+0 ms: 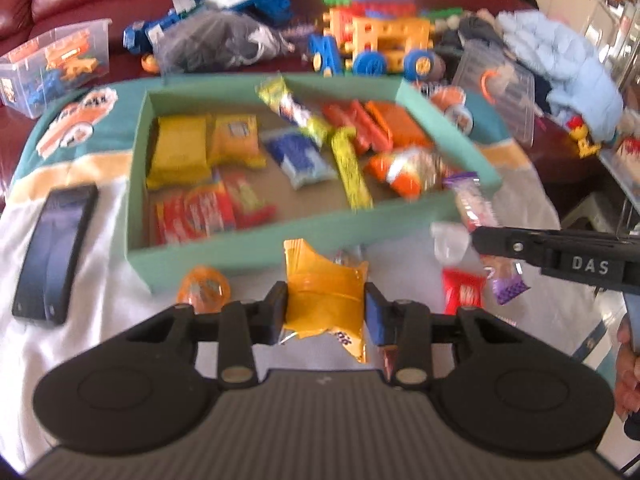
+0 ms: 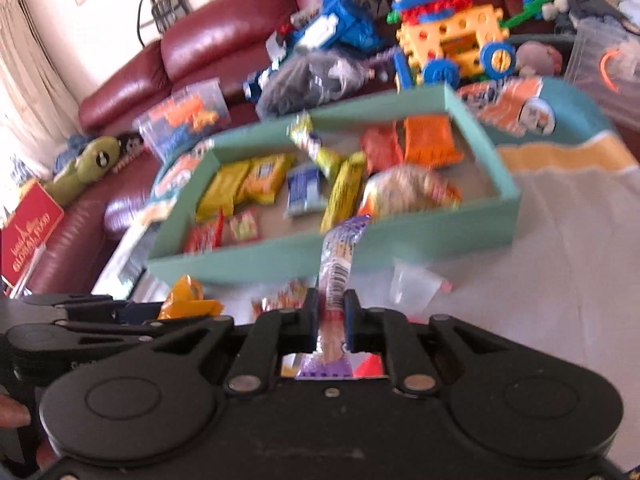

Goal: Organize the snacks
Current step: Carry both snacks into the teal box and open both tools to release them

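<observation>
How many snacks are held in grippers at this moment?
2. The left gripper clamps a yellow-orange packet; the right gripper clamps a purple-ended wrapped bar. Both are in front of the green box.

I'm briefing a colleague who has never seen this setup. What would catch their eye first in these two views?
Front and centre, each gripper is shut on a snack: the left gripper clamps an orange packet, the right gripper a purple-ended wrapper. Just beyond them the green box sits on the cloth, filled with bright yellow, red and orange packets. Behind the box, colourful building toys crowd the red sofa.
</observation>
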Tool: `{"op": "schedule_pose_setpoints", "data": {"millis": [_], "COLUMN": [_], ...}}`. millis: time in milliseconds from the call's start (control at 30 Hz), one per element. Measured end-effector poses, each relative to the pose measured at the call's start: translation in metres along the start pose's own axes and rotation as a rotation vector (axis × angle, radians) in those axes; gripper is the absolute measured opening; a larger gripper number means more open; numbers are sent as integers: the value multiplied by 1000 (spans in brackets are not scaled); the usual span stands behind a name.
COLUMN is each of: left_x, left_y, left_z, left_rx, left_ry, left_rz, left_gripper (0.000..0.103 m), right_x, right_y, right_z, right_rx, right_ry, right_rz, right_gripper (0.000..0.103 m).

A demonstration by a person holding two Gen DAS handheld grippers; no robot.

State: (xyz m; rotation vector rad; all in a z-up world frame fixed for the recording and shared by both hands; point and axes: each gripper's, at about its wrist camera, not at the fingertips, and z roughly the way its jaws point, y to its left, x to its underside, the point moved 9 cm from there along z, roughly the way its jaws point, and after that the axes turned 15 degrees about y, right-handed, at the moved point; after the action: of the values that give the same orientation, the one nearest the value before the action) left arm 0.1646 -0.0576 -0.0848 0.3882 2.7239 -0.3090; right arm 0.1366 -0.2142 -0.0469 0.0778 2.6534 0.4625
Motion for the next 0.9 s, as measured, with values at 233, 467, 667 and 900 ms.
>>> {"op": "schedule_pose_setpoints", "data": {"millis": [233, 467, 667, 900], "left_x": [-60, -100, -112, -109], "left_y": [12, 12, 7, 9], "left_z": [-5, 21, 46, 56], "left_rx": [13, 40, 41, -38], "left_ry": [-54, -32, -3, -5], "left_rz": [-35, -57, -52, -46], "left_gripper": [40, 40, 41, 101], "right_x": [-56, -96, -118, -122], "right_y": [-38, -75, -94, -94], "right_z": [-24, -5, 18, 24], "right_rx": [64, 131, 146, 134], "right_ry": [-87, -79, -73, -91], "right_rz": [29, 36, 53, 76], "right_gripper": [12, 12, 12, 90]}}
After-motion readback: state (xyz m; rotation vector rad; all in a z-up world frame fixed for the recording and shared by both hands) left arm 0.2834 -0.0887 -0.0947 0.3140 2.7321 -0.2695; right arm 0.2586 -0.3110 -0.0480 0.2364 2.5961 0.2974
